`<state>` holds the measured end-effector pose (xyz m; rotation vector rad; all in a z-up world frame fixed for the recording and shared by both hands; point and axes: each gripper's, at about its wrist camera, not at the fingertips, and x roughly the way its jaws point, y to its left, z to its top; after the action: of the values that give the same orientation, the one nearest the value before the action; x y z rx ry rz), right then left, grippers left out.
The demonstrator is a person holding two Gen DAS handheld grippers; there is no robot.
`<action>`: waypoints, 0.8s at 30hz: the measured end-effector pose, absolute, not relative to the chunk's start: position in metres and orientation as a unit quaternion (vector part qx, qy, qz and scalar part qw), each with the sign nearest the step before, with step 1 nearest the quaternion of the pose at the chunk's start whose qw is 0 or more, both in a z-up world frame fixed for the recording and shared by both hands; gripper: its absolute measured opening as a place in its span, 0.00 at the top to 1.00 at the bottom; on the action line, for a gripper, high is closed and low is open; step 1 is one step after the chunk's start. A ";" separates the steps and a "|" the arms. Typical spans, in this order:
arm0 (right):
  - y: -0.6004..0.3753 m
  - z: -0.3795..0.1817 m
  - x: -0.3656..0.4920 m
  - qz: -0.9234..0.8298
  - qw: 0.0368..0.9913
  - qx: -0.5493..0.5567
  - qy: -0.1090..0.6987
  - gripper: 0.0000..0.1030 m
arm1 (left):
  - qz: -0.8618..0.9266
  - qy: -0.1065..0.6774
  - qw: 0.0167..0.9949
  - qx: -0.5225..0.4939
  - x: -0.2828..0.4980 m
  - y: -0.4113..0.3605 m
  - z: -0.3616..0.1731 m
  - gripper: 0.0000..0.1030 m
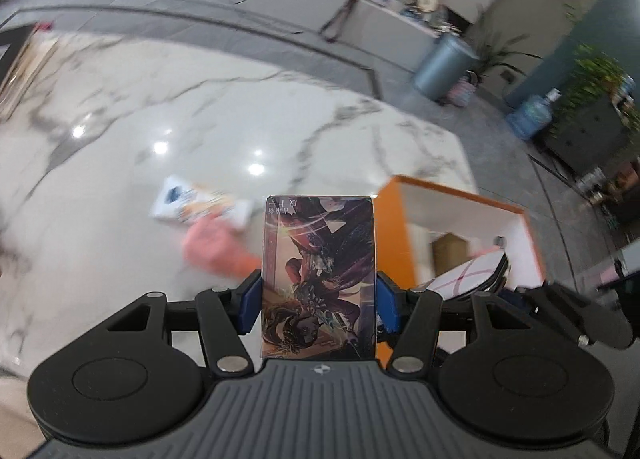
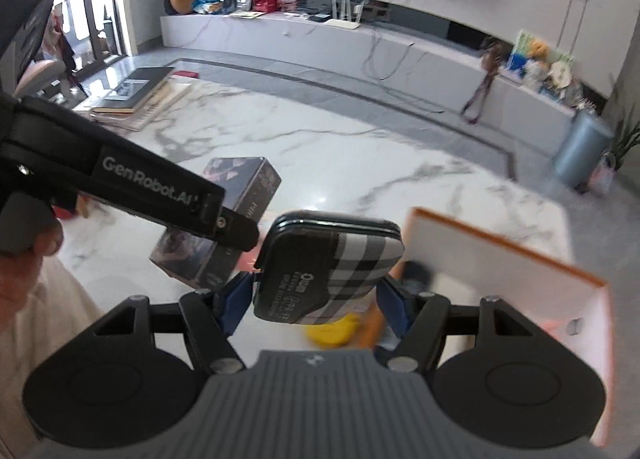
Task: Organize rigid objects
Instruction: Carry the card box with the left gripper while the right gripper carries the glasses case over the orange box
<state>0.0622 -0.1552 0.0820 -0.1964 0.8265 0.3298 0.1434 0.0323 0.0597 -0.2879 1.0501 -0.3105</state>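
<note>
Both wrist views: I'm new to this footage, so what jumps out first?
The left gripper holds an illustrated box upright, dead centre. The right gripper clamps a plaid zip case beside the orange-edged white box, on a glossy marble table.

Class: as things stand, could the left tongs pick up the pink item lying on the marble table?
Probably not yet. The left tongs are already shut on a card box, so they have no free grip. The pink item itself lies unobstructed on the table.

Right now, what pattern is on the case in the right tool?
Black, grey and white plaid case; right wrist view.
</note>
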 end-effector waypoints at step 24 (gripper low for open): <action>-0.324 0.009 0.088 0.045 0.832 -0.088 0.546 0.34 | -0.279 0.577 0.766 -0.049 0.169 -0.165 -0.008 0.37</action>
<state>0.0883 -0.3244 0.0087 -0.1863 1.1574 0.0960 0.1690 -0.1654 -0.0083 -0.1060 1.2524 -0.6069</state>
